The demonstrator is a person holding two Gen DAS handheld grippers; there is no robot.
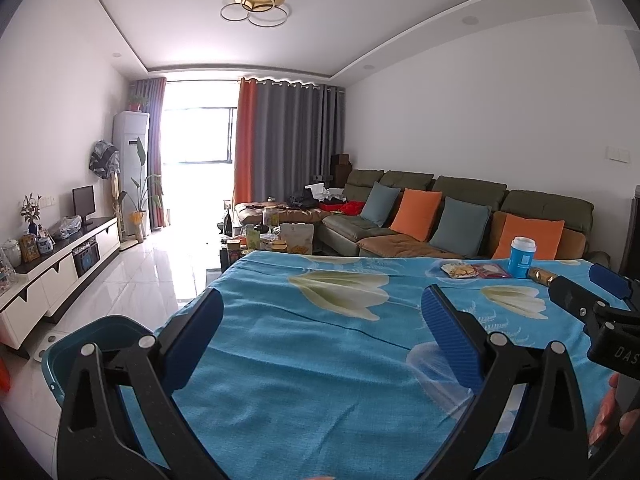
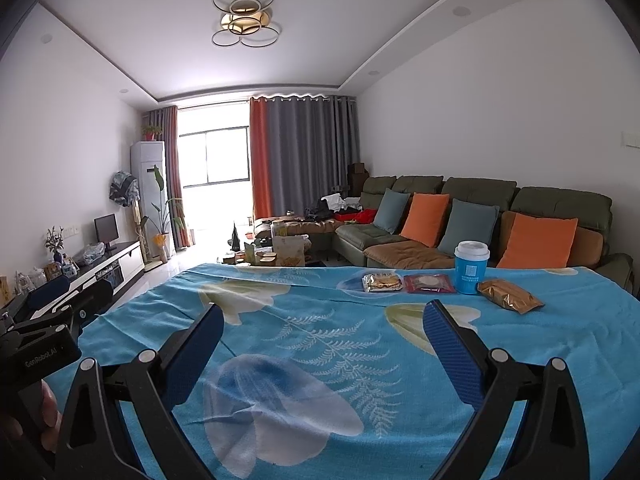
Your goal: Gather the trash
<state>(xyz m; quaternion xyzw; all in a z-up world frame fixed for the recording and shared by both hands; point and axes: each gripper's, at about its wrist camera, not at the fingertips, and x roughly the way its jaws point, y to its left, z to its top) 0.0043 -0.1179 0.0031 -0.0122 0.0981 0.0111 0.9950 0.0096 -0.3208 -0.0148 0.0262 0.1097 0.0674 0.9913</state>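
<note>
A crinkled gold foil packet (image 2: 510,295) is seen lying flat on the blue floral cloth (image 2: 320,360), its long axis running from beside the cup toward the near right. Just left of it stands an upright blue cylindrical cup (image 2: 471,267) with a white lid; left of that lie a flat red wrapper (image 2: 429,283) and a clear biscuit packet (image 2: 382,282). The left gripper (image 1: 322,330) and right gripper (image 2: 323,338) are held spread wide, nothing between them. A teal bin (image 1: 94,342) is seen beyond the cloth's left edge.

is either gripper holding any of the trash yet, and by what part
Nothing is held. The left gripper and right gripper both have open, empty jaws over the blue cloth; the cup and wrappers sit untouched.
</note>
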